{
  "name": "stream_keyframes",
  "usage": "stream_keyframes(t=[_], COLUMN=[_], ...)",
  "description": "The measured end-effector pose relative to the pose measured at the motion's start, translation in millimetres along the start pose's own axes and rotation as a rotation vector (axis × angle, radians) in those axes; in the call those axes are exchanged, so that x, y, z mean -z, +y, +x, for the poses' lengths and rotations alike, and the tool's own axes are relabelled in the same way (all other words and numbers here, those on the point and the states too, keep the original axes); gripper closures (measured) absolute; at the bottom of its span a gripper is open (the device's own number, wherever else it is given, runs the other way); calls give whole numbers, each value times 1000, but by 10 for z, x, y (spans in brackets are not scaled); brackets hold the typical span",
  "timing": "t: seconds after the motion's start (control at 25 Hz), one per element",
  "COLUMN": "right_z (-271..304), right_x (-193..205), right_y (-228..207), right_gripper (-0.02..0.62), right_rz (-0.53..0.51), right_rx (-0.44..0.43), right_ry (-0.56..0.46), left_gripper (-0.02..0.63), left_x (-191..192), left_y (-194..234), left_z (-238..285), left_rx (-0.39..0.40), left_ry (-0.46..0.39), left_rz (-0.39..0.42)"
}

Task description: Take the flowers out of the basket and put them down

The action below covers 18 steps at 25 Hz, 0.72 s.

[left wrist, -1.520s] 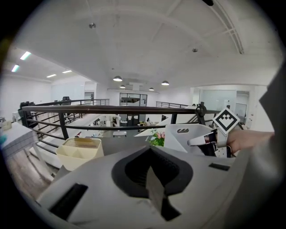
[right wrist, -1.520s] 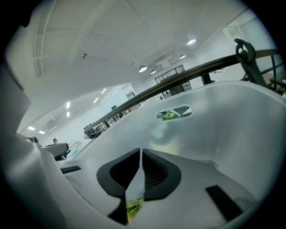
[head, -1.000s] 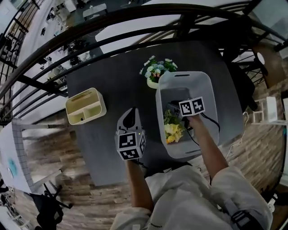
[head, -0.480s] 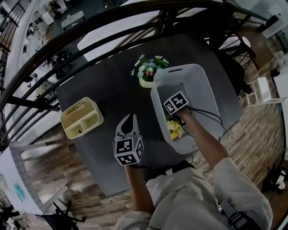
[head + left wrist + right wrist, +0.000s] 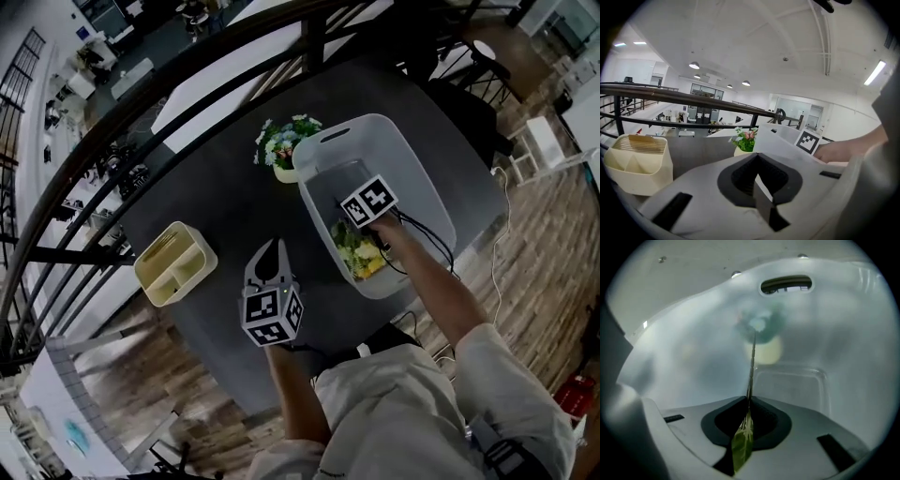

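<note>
A pale grey basket (image 5: 427, 202) stands on the dark table (image 5: 225, 206). A bunch of yellow and green flowers (image 5: 359, 253) lies in its near end. My right gripper (image 5: 361, 214) reaches down into the basket just above the bunch. Its jaws are closing, and a green leaf (image 5: 742, 444) with a thin stem (image 5: 751, 364) is pinched between them. My left gripper (image 5: 270, 247) hovers over the table left of the basket, shut with nothing in it. The left gripper view shows the same jaws (image 5: 757, 176) meeting.
A cream pot of white, blue and pink flowers (image 5: 286, 145) stands on the table at the basket's far left corner. A cream divided organiser (image 5: 175, 262) sits near the table's left edge. Dark railings (image 5: 141, 94) run beyond the table.
The head view has swung, so the table sits more to the upper right. My right gripper stays in the basket over the flowers. The left gripper keeps its place.
</note>
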State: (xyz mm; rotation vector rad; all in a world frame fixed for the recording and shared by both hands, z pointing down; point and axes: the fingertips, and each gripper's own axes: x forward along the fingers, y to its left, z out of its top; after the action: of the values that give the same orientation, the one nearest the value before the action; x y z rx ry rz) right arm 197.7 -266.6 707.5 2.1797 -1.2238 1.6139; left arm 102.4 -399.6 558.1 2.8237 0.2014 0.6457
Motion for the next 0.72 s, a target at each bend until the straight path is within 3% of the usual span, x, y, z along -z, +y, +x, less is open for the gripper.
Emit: stream_keyframes(t=[0.72], right_z=[-1928], right_x=[-229], right_y=[460], right_gripper=[545], right_rz=[6], right_rx=[-1], right_ry=[-565], left_gripper=[586], left_x=[-191], left_y=[-929], left_z=[-736], left_rx=[35], left_ry=[-125], left_rz=[120])
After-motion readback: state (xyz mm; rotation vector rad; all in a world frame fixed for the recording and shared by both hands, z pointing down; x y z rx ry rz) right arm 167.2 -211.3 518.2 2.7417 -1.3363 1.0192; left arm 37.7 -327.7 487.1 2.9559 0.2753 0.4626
